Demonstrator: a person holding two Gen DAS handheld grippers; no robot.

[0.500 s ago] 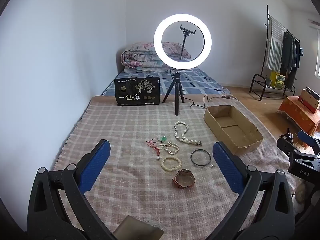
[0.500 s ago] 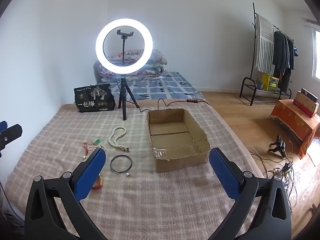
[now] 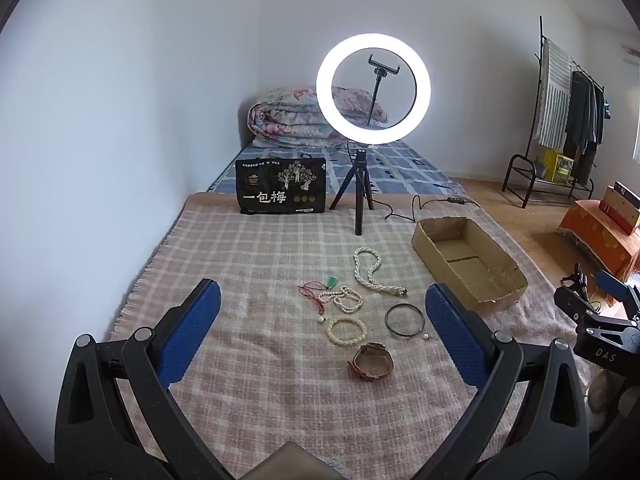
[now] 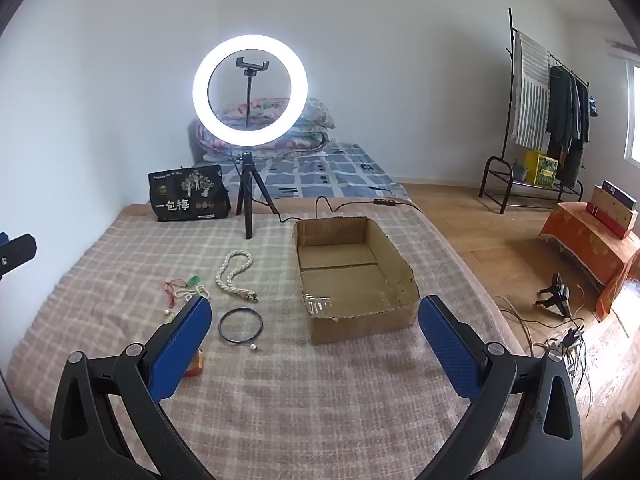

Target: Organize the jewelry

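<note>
A checked woven blanket (image 3: 248, 264), fringed along its edge, covers the bed. At its far left stands a glossy black printed bag (image 3: 280, 192), then a lit ring light (image 3: 373, 89) on a black tripod.

The jewelry lies in one loose group mid-blanket. Left to right: a thin red cord with a green pendant (image 3: 316, 294), a tangled strand of small pearls (image 3: 346, 298), a cream beaded bracelet (image 3: 347, 331), a brown leather watch (image 3: 371, 362) curled on its side, a long rope of pearls (image 3: 374, 274), a thin dark round bangle (image 3: 404, 320) with one loose pearl (image 3: 426, 336) beside it. Well right of these sits a shallow rectangular cardboard box (image 3: 496, 300), open-topped, its front wall torn.

The left view shows the whole group; in the right view the bracelet and most of the watch are hidden behind a blue pad, while the box floor shows in full.

Left tool (image 3: 323, 322): blue textured pads spread fully, gripping nothing, raised above the blanket, the jewelry lying between and beyond them. Right tool (image 4: 315, 338): likewise fully spread and empty, box near wall between its tips, bangle just inside its left pad.
</note>
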